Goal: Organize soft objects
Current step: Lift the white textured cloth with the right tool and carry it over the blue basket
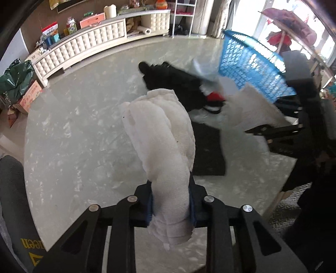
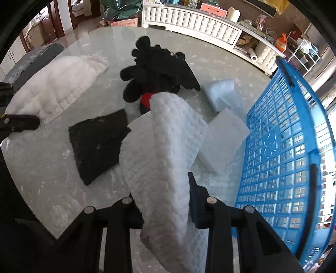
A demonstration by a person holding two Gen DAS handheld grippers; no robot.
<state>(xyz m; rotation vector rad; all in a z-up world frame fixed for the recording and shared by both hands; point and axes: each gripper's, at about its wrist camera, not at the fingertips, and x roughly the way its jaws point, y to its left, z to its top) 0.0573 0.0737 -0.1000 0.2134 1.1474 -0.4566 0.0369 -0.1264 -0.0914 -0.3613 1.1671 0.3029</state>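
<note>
Clamped in the left gripper (image 1: 171, 206), a white towel (image 1: 161, 134) rises toward twelve o'clock. Right gripper (image 2: 166, 206) pinches a quilted cloth (image 2: 168, 147); blue basket (image 2: 283, 147) at three o'clock.

Along the far wall, upper part of the frame: a long white tufted cabinet (image 1: 88, 42), topped with a pink box (image 1: 92, 20), a red-and-white carton (image 1: 50, 29) and a cream roll (image 1: 110, 11). At left edge, a dark green bag (image 1: 15, 76) above a cardboard box (image 1: 29, 96). In the open shelf, a paper towel roll (image 1: 145, 30). Below all this, a pale marbled tabletop (image 1: 69, 130).
</note>
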